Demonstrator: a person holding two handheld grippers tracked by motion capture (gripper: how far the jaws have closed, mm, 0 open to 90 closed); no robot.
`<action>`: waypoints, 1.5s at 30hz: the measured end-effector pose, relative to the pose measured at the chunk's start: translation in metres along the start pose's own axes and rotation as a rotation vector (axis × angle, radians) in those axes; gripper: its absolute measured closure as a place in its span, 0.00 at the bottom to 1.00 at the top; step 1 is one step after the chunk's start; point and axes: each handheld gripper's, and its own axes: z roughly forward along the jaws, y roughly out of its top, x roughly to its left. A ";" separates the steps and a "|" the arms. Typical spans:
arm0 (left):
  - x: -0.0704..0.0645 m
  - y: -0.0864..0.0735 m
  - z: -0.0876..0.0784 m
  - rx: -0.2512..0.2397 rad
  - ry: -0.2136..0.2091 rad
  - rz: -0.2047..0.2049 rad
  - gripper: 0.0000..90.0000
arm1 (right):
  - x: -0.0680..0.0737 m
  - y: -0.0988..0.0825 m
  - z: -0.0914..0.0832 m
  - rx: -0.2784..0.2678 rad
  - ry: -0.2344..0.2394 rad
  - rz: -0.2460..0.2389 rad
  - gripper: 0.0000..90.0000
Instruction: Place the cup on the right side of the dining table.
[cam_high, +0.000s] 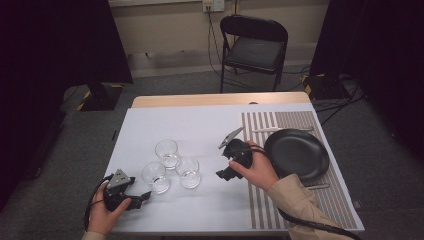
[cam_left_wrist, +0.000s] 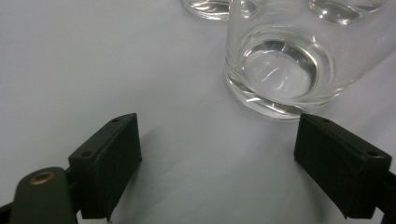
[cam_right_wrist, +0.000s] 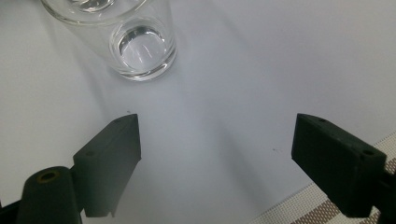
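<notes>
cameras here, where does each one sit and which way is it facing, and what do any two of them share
High view: sits above the person's side of the table, looking forward and down; both hands show, with left gripper and right gripper.
Left gripper view: rides the left gripper, looks along its open jaws at the nearest glass.
Right gripper view: rides the right gripper, looks along its open jaws at another glass and the striped placemat.
Shared: all views show the glasses on the white table.
</notes>
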 end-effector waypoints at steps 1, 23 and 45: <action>0.000 0.000 0.000 -0.001 -0.002 -0.006 0.16 | 0.001 0.002 0.000 0.002 0.001 -0.004 0.17; 0.000 0.000 0.000 -0.001 -0.003 -0.007 0.15 | 0.003 0.021 -0.003 -0.009 0.013 -0.030 0.16; 0.000 0.000 0.000 -0.007 -0.010 -0.020 0.15 | 0.006 0.041 -0.006 -0.002 0.017 -0.052 0.16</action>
